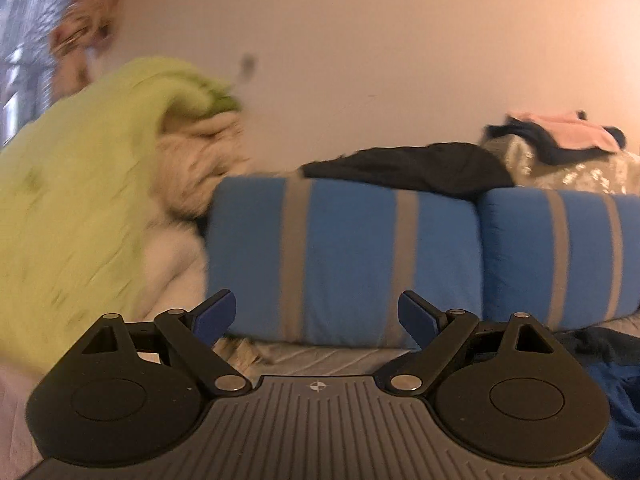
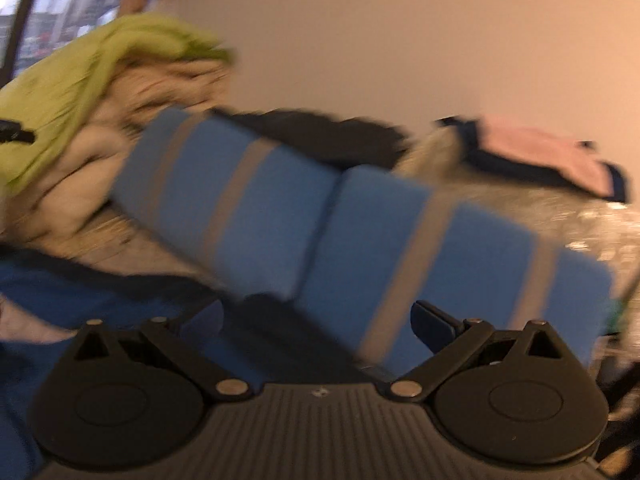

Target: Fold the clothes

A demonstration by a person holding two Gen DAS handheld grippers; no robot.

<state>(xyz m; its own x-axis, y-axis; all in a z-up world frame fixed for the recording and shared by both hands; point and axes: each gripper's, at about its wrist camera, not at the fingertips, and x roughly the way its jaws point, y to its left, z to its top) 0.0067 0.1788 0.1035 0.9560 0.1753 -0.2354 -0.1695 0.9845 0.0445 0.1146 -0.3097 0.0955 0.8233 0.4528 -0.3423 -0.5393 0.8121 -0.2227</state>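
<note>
pale wall (image 1: 400, 40) behind striped blue pillows (image 1: 344, 256)

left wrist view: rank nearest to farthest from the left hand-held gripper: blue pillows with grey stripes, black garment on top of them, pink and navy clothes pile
1. Blue pillows with grey stripes: straight ahead of the left hand-held gripper, nearest.
2. Black garment: draped over the pillows' top edge, behind them.
3. Pink and navy clothes pile: far right, against the wall, farthest.
</note>
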